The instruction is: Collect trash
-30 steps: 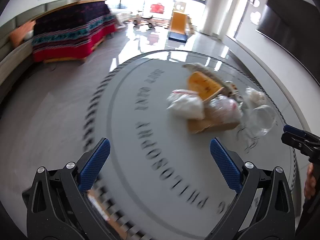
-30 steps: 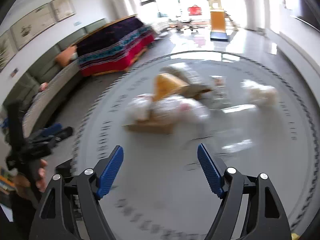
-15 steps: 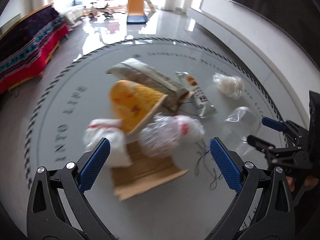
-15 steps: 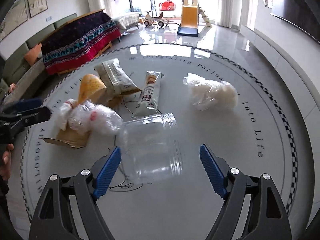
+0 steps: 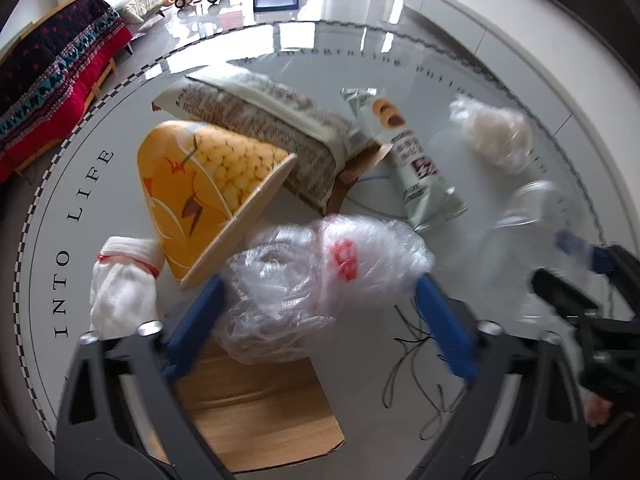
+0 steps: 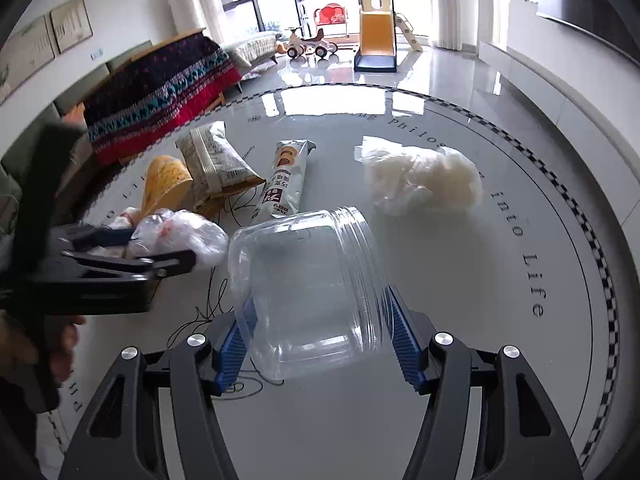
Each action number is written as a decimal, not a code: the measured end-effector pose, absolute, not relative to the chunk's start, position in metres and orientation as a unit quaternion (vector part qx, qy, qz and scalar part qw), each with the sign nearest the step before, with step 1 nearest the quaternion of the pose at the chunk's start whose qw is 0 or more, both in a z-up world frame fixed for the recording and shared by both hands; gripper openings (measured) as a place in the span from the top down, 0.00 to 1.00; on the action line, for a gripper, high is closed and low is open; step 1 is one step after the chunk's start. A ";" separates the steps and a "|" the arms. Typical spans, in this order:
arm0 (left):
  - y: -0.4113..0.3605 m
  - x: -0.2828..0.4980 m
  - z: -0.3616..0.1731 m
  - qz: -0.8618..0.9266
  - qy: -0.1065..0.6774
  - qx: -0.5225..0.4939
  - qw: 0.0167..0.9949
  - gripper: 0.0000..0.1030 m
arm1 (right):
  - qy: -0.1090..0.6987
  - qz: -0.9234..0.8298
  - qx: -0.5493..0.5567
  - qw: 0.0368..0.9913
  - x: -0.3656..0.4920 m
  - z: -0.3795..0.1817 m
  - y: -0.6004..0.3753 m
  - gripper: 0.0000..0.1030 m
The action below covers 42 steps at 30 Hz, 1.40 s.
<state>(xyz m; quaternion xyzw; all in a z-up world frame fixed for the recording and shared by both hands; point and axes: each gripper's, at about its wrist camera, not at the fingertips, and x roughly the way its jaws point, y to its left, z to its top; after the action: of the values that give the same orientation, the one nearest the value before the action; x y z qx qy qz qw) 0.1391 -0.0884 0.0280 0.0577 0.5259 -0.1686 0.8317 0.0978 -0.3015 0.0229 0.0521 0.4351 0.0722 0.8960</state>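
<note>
Both my tongs have dropped onto the worktop (image 6: 460, 300) litter: the left tongs (image 5: 316, 320) are closing around the crumpled plastic bag (image 5: 320, 280), the right tongs (image 6: 316, 340) closing on the toppled clear jar (image 6: 308, 280), pads meeting its sides. Two pickups beginning.

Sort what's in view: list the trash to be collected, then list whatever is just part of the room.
Trash: clear jar, crumpled plastic bag, yellow paper cup, snack bag, biscuit wrapper, white wad in plastic, cardboard, gauze bundle.

Room: blanket-covered sofa, toy slide, ride-on toy.
</note>
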 end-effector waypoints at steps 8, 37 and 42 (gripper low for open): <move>-0.080 0.127 0.042 -0.213 0.500 0.003 0.839 0.60 | 0.424 0.074 0.067 0.900 0.077 0.034 -0.306 0.38; 0.098 -0.027 0.130 -0.166 0.387 -0.072 0.904 0.60 | 0.391 0.200 -0.001 0.899 -0.029 0.108 -0.128 0.38; 0.134 -0.057 0.121 -0.142 0.384 -0.088 0.908 0.60 | 0.401 0.247 -0.024 0.882 -0.049 0.101 -0.076 0.38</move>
<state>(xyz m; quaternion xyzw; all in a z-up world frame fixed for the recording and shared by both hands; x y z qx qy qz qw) -0.0575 0.1336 0.1214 -0.0878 0.3837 -0.1418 0.9083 -0.0489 -0.0756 0.1012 -0.0245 0.4014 0.2469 0.8816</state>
